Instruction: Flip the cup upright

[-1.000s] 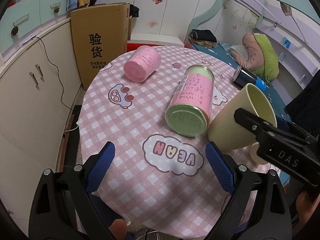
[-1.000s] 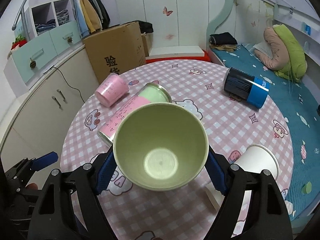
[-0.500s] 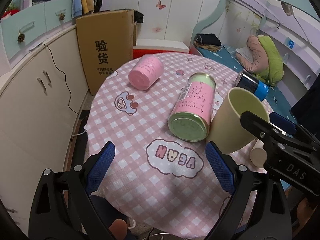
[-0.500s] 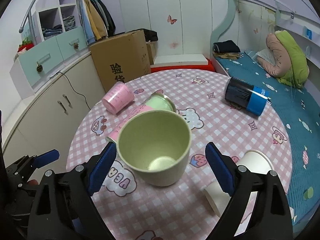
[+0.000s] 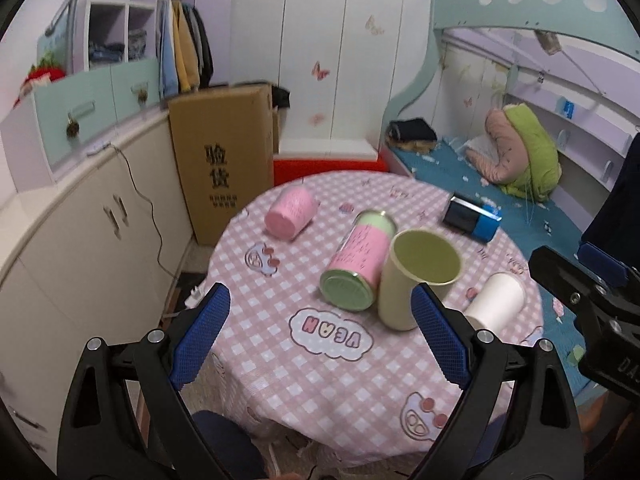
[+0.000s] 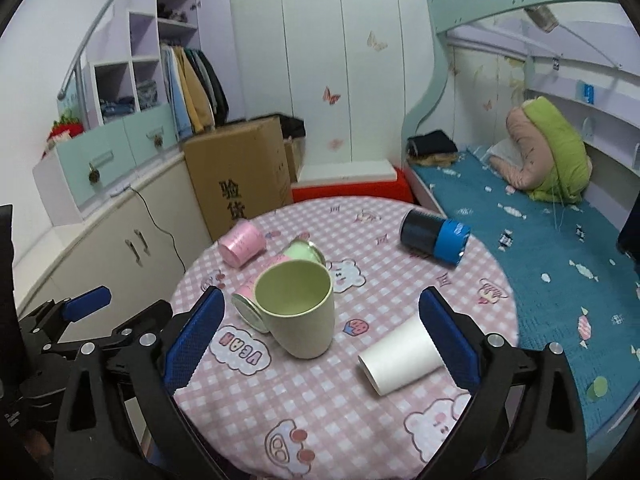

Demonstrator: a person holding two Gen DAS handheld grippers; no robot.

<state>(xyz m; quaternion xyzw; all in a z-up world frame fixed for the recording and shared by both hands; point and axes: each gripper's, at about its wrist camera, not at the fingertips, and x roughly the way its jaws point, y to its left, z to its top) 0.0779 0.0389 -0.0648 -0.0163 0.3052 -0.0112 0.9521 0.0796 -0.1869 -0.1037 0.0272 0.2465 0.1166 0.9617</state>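
**Standing upright: green cup on the round counter**

Sitting mouth-up near the middle of the pink-checked counter (image 6: 400, 280), the single pale green cup (image 6: 298, 312) is resting against one pink-and-green canister (image 5: 356, 268) lying on its side. Four other containers are lying toppled around it: that canister, one pink cup (image 6: 242, 242) toward the far left edge, one dark can with a blue band (image 6: 434, 236) toward the far right, and one white paper cup (image 6: 402, 356) just right of the green cup. Two hand-held grippers are hovering back from the counter's near edge: the right hand-held gripper (image 6: 320, 340) and the left hand-held gripper (image 5: 320, 332) are both spread wide, each holding nothing, with the green cup showing between the right one's blue pads (image 6: 196, 330).
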